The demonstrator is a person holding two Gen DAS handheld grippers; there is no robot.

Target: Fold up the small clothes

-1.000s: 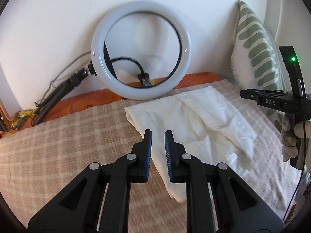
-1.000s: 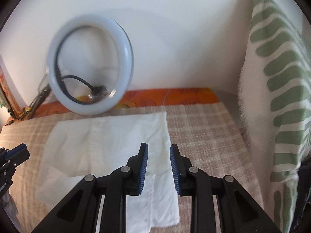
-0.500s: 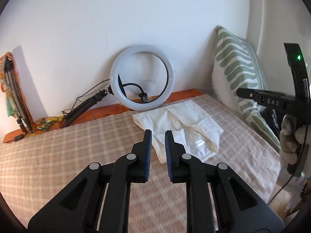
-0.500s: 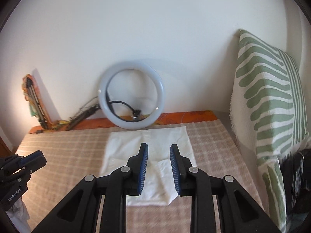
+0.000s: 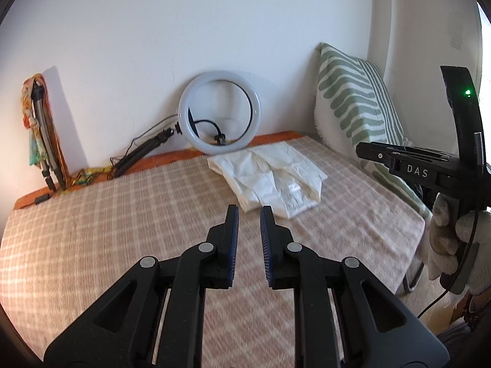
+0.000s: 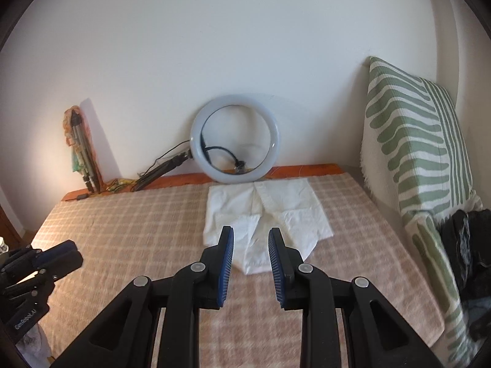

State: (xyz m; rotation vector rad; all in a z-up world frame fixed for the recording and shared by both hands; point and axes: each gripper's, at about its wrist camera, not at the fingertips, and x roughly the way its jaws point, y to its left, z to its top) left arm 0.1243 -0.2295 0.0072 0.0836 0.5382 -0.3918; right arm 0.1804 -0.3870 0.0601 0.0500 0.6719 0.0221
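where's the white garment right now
The white garment lies on the checked bed cover, just before the ring light, left of the striped pillow; neither gripper touches it.

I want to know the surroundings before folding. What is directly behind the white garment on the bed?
Behind the white garment stands a ring light, leaning on the wall, above an orange strip of the bed edge. Whether the light's base touches the cloth cannot be told.

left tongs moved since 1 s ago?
Yes. The left tongs backed away from the garment: the ring light filled the left wrist view then and now looks small and far. Jaws open, empty.
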